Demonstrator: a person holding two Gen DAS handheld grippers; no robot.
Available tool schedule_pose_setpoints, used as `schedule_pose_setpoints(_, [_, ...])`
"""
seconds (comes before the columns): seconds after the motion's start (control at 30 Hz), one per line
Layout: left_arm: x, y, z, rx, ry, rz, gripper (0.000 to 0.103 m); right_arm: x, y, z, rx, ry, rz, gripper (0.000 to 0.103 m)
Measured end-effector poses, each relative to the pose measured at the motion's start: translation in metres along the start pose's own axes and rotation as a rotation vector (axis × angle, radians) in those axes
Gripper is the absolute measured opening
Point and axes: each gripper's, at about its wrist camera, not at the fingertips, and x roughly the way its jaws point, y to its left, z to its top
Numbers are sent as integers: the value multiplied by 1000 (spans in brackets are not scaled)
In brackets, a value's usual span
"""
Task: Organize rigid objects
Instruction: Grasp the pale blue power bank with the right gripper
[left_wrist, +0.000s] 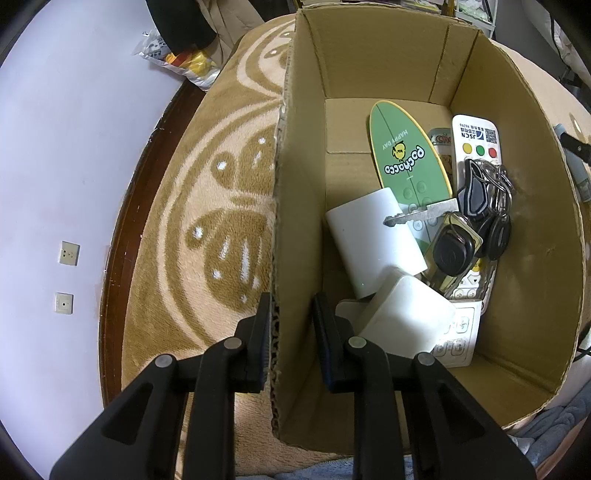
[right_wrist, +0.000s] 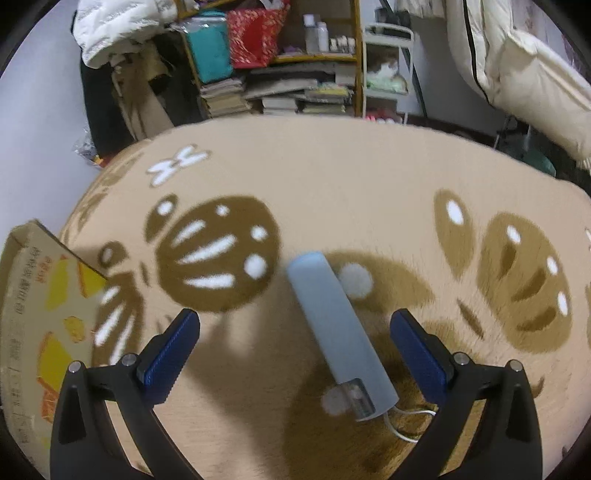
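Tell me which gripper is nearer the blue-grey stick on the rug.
Right. The right gripper is open with the blue-grey stick lying between its fingers. The left gripper straddles the cardboard box wall, away from it.

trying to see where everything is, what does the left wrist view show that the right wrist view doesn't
Only the left wrist view shows the inside of the box: a green remote, a white remote, keys and two white blocks. It also shows the left gripper straddling the box wall, one finger inside and one outside.

Only the right wrist view shows the open right gripper around a grey-blue bar lying on the rug, plus cluttered shelves behind.

Both show the patterned rug and the box, seen from outside in the right view.
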Motion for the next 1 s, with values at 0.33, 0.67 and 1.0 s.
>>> schedule_pose_setpoints(0.33, [-2,-3,1,7,2,14,22,23,-11,-9,6,29,8,89])
schedule_pose_setpoints(0.67, [-4,-4,1,14,0,20,22,24,-4,-9,-6,35,-6,62])
schedule_pose_setpoints(1.0, [-4,-2,2,11,3,11,22,15,13,-9,-52,30,19,30])
